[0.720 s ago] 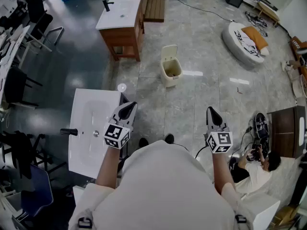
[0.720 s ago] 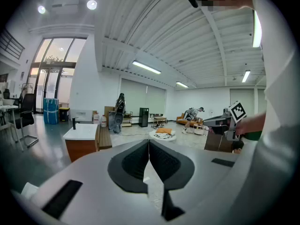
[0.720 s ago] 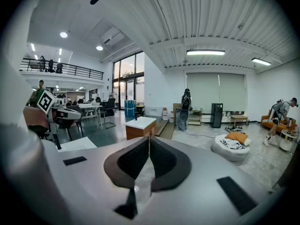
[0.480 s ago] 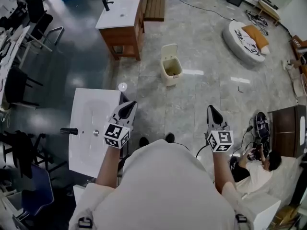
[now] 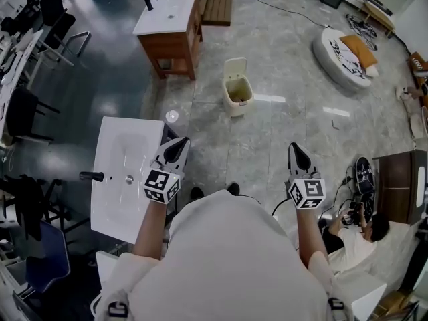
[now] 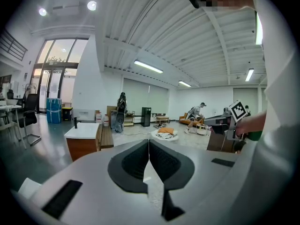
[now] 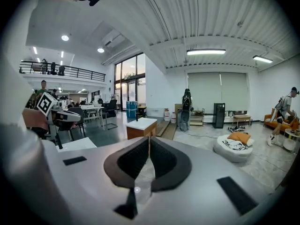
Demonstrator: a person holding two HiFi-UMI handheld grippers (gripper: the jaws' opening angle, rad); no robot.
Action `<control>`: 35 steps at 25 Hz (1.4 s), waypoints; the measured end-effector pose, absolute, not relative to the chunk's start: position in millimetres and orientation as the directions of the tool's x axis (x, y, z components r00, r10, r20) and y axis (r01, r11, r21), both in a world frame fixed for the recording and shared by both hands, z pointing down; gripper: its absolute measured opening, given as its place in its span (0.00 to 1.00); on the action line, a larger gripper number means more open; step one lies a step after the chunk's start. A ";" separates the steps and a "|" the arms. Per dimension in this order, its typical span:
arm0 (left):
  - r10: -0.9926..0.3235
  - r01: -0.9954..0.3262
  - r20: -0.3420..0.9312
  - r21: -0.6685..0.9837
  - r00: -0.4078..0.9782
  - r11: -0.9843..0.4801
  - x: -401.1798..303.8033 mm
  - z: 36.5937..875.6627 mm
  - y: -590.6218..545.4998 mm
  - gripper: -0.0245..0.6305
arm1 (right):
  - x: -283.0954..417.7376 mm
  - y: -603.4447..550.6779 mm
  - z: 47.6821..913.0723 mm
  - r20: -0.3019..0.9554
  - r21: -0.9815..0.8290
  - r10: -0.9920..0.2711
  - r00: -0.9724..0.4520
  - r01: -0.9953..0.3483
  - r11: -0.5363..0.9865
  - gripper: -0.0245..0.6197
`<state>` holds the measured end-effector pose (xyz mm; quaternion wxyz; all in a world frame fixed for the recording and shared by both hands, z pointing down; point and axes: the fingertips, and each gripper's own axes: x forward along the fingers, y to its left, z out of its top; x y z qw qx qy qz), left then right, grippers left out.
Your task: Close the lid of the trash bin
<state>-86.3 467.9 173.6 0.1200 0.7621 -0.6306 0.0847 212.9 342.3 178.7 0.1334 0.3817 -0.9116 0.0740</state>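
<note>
The left hand-held gripper point(image 5: 176, 147) is clenched shut with nothing in it. The right hand-held gripper point(image 5: 297, 156) is clenched shut too, and it is empty as well. Both point forward and a little down, out in front of the person.

Just beside the left one is a white sink worktop point(image 5: 110, 179). I think a careless step or swing could knock the left hand-held gripper against its edge.

The trash bin point(image 5: 239, 97) stands on the grey floor point(image 5: 267, 146), well apart from both hand-held grippers. It is near the front right leg of the wooden washstand point(image 5: 175, 42). Its lid point(image 5: 235, 67) stands straight up at the back, so the bin is open and the job is not done yet.

The bin looks small and light. If the person pushes the lid from the wrong side, or pushes too hard, I think the whole bin could slide away or tip over. The shut tips are narrow and smooth, so they could slip off the lid's edge. If the lid drops fast, it could bang and bounce back up.
</note>
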 end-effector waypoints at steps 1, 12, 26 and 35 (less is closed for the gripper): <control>-0.941 -0.982 0.281 0.080 0.187 -0.172 -84.0 174.9 466.6 0.07 | 214.9 340.3 179.2 0.300 -0.030 -0.674 -0.675 -0.713 0.701 0.09; -0.949 -0.988 0.279 0.085 0.148 -0.129 -52.2 180.1 449.3 0.07 | 240.1 313.9 185.4 0.306 -0.022 -0.636 -0.709 -0.673 0.739 0.09; -0.953 -0.991 0.281 0.105 0.115 -0.089 -45.5 186.0 432.4 0.07 | 242.3 285.7 194.7 0.325 -0.024 -0.602 -0.729 -0.643 0.766 0.09; -0.949 -0.989 0.286 0.094 0.134 -0.112 -80.7 188.2 402.6 0.07 | 214.5 263.2 198.0 0.351 -0.014 -0.613 -0.707 -0.659 0.752 0.09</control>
